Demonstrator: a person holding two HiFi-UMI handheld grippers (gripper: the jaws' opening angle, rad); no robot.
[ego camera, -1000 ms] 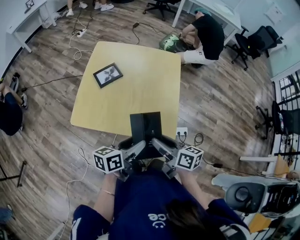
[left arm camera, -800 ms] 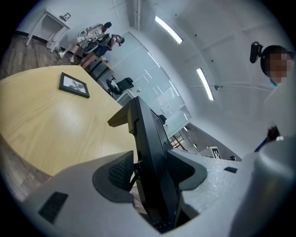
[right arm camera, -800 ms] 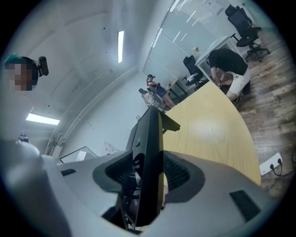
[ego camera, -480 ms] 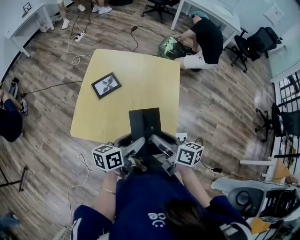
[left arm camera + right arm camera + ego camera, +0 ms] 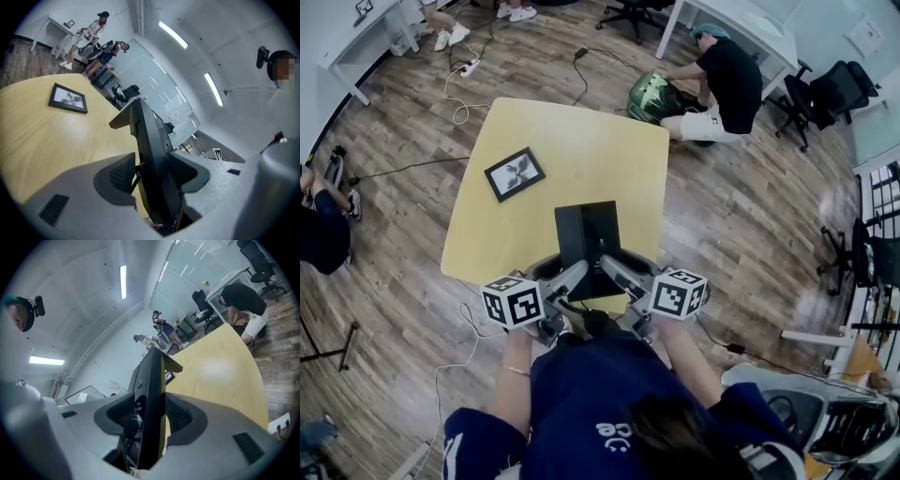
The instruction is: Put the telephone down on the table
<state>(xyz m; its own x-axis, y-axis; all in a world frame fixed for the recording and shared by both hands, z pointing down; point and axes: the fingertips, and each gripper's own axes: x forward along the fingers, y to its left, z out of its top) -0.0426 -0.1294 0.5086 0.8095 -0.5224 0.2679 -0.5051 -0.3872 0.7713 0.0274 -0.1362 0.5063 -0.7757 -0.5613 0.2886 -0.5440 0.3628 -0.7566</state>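
You clamp the telephone (image 5: 587,239) in left gripper (image 5: 572,278) and right gripper (image 5: 614,272), above the table's (image 5: 581,150) six-o'clock edge; next, probably lower and release.

Far-left table (image 5: 600,169) corner: picture frame (image 5: 516,173)

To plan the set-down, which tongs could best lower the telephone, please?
Right, marginally: left tongs and right tongs both clamp the telephone, but the picture frame occupies the table's left side.
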